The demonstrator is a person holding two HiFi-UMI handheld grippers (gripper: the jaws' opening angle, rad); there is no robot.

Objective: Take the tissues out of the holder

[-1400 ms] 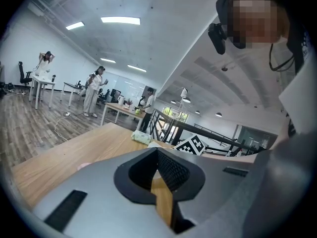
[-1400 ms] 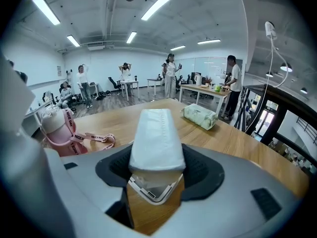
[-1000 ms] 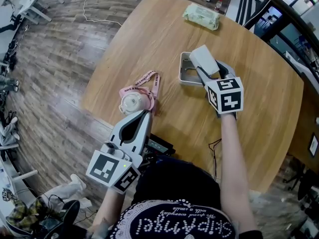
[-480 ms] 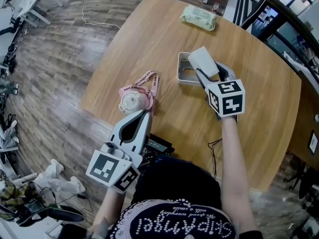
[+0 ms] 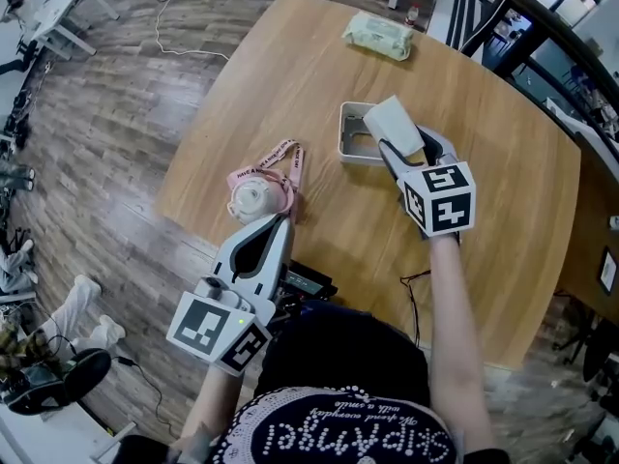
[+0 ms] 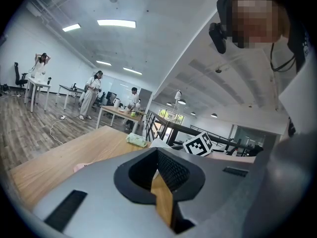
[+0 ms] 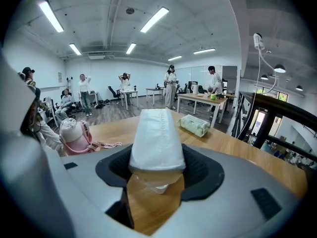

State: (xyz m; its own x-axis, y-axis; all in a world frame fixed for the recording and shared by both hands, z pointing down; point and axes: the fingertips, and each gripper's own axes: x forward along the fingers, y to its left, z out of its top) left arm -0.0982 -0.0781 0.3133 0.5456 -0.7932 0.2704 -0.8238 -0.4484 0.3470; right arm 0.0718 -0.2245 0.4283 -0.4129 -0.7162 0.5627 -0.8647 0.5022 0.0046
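Note:
A white tissue pack [image 5: 392,124] is clamped between the jaws of my right gripper [image 5: 406,141], lifted over the right end of the grey rectangular holder [image 5: 350,141] on the wooden table. In the right gripper view the tissue pack [image 7: 157,138] fills the gap of the right gripper [image 7: 157,168] and sticks out ahead. My left gripper [image 5: 280,218] hangs at the table's near-left edge, jaws together and holding nothing. In the left gripper view, the left gripper [image 6: 158,155] shows only a thin strip of wood between its pads.
A pink-and-white bottle with a lanyard [image 5: 257,197] lies just ahead of the left gripper. A green wipes pack [image 5: 377,35] rests at the table's far edge. The round table's rim [image 5: 184,211] curves along the left. Desks and people stand in the room beyond.
My right gripper has drawn the tissue pack slightly up and away from the holder. The left gripper has stayed where it was.

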